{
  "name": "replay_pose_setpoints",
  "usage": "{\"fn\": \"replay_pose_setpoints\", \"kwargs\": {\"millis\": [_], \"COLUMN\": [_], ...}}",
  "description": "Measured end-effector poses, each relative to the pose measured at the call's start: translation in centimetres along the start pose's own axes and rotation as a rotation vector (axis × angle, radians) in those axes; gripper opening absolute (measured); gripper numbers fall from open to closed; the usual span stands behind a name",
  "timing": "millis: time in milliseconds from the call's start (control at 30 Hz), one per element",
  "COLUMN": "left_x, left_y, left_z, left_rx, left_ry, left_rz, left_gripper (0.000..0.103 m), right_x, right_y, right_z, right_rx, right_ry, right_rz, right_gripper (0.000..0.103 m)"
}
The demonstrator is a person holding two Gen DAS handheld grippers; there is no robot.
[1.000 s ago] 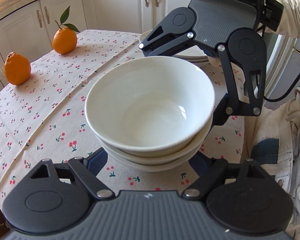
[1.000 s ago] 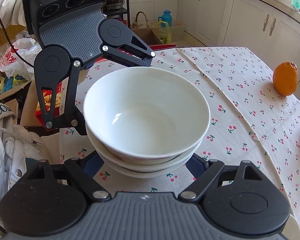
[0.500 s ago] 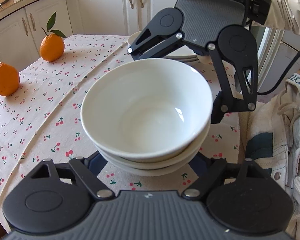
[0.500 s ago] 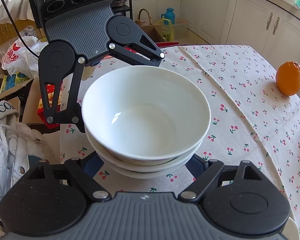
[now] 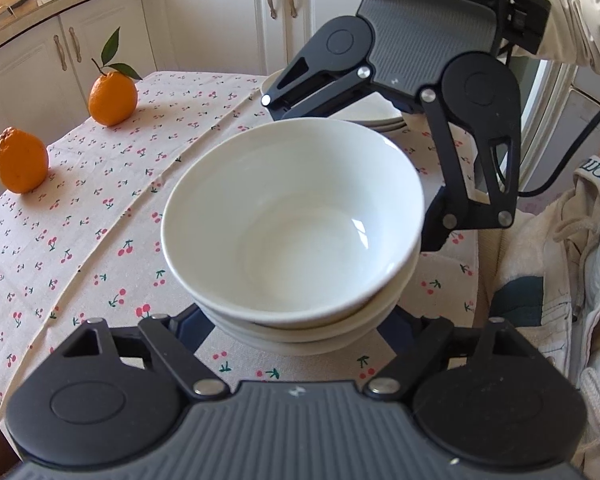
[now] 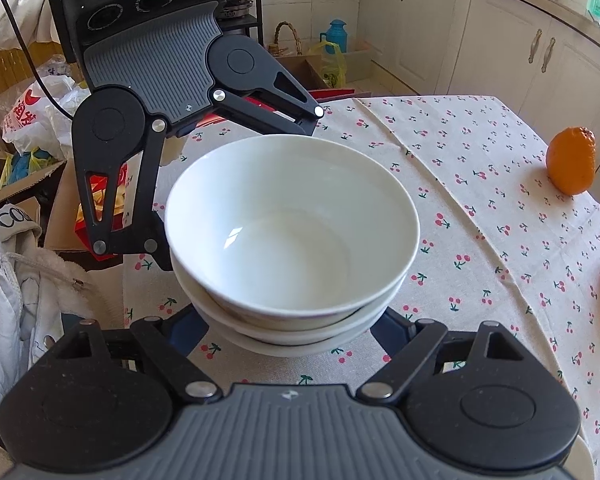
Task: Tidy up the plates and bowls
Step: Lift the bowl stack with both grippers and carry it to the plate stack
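A stack of three white bowls [image 5: 296,232] is held between both grippers above the cherry-print tablecloth; it also shows in the right wrist view [image 6: 292,236]. My left gripper [image 5: 296,320] has its jaws wide around the stack's lower bowls, fingertips hidden beneath them. My right gripper [image 6: 292,320] grips the opposite side the same way. Each gripper faces the other across the stack. A pile of white plates [image 5: 364,114] sits behind the right gripper at the table's far edge.
Two oranges [image 5: 112,98] [image 5: 20,166] stand on the tablecloth [image 5: 100,220] to the left; one shows in the right wrist view [image 6: 572,164]. White cabinets stand behind. Boxes and bags [image 6: 32,112] lie on the floor past the table edge.
Both grippers and the bowl stack have shifted slightly over the table together; the oranges and plates moved a little in view. The grip looks unchanged.
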State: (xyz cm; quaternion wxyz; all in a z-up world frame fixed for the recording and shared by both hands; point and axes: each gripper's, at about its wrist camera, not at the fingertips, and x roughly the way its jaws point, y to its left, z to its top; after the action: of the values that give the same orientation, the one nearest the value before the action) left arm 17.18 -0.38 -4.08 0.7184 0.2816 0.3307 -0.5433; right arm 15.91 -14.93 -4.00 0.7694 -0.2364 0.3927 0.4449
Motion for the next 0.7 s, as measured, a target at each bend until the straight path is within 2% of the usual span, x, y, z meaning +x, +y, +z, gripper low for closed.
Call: {"fn": "replay_pose_setpoints", "kwargs": {"millis": [300, 700], "left_x": [-0.6, 1.6], "left_y": [-1.2, -2.1], "left_z": [2.7, 10.0], "left_rx": [0.035, 0.135], "left_ry": [-0.002, -0.07], "left_rz": [0.035, 0.031], "left_gripper": [0.086, 0.086], "right_x": [-2.9, -9.8], "right_y": [-0.1, -2.5], "right_z": [-0.7, -3.9], "right_rx": [-0.009, 0.008], "right_ry": [-0.026, -0.049], "right_rz": [-0.019, -0.135], "right_gripper": [0.09, 0.09]}}
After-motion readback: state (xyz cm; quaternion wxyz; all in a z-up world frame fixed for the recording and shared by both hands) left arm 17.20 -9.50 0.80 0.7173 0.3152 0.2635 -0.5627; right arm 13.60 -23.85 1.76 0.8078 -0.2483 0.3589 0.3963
